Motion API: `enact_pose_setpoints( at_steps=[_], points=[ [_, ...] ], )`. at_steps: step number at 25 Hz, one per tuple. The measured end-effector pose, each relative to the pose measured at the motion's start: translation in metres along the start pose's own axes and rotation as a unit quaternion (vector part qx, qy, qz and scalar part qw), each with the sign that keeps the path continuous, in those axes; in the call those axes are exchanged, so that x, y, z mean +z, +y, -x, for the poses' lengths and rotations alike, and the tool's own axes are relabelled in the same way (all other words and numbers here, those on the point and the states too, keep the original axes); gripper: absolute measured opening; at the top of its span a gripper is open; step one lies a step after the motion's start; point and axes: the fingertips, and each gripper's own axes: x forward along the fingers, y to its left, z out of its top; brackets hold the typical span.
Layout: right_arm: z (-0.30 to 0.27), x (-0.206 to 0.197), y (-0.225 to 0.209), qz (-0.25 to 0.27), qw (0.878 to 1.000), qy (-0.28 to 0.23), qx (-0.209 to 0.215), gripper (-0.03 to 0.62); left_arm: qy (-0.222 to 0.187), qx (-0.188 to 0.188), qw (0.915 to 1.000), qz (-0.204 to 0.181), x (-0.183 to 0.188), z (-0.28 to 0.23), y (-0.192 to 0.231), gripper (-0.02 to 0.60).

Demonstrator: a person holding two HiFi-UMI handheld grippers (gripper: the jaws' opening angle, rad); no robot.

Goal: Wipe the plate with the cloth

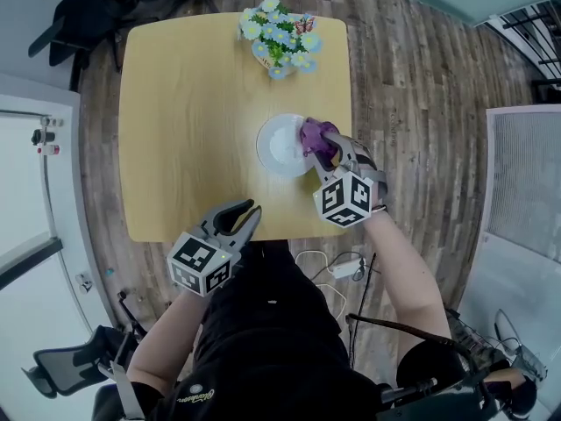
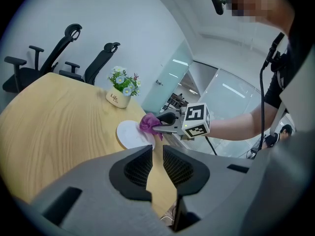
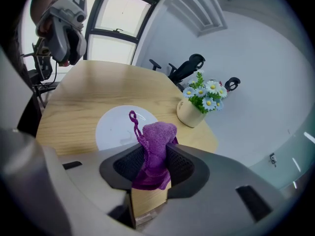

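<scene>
Cloth in my right claw, at the plate's rim.

My right claw (image 3: 156, 155) is clamped on the purple cloth (image 3: 158, 134), bunched above its tips. The white plate (image 3: 115, 127) lies just ahead and left on the table (image 1: 175, 103). My left claw (image 2: 158, 154) hangs well behind, jaws narrowly apart and empty.

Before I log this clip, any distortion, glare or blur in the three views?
Head view: heavy fisheye, the table edges bow; light even, sharp. Left gripper view: dark vignette, mosaic patch top right. Right gripper view: window blown out top left, cloth and plate sharp.
</scene>
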Motion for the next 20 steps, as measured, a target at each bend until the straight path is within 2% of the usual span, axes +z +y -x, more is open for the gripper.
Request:
enact_pose_setpoints(
  at_steps=[8,11,14,18,20],
  points=[
    [0.035,0.005,0.075,0.015,0.998,-0.018,0.064,0.132,0.007,-0.009,0.9999,-0.004,-0.002,-0.005,-0.004,0.067],
    [0.045,0.009,0.087,0.016,0.996,-0.027,0.078,0.133,0.007,-0.009,0.9999,-0.004,-0.002,-0.005,-0.003,0.067],
    [0.044,0.01,0.065,0.004,0.998,-0.031,0.056,0.133,0.007,-0.009,0.9999,-0.003,-0.002,-0.004,-0.004,0.067],
    [0.023,0.002,0.004,-0.005,1.0,-0.011,-0.004,0.133,0.006,-0.008,0.9999,-0.003,-0.002,-0.002,-0.005,0.067],
    [0.01,0.0,-0.017,-0.002,1.0,0.002,-0.018,0.133,0.006,-0.008,0.9999,-0.004,-0.003,-0.001,-0.007,0.067]
  ],
)
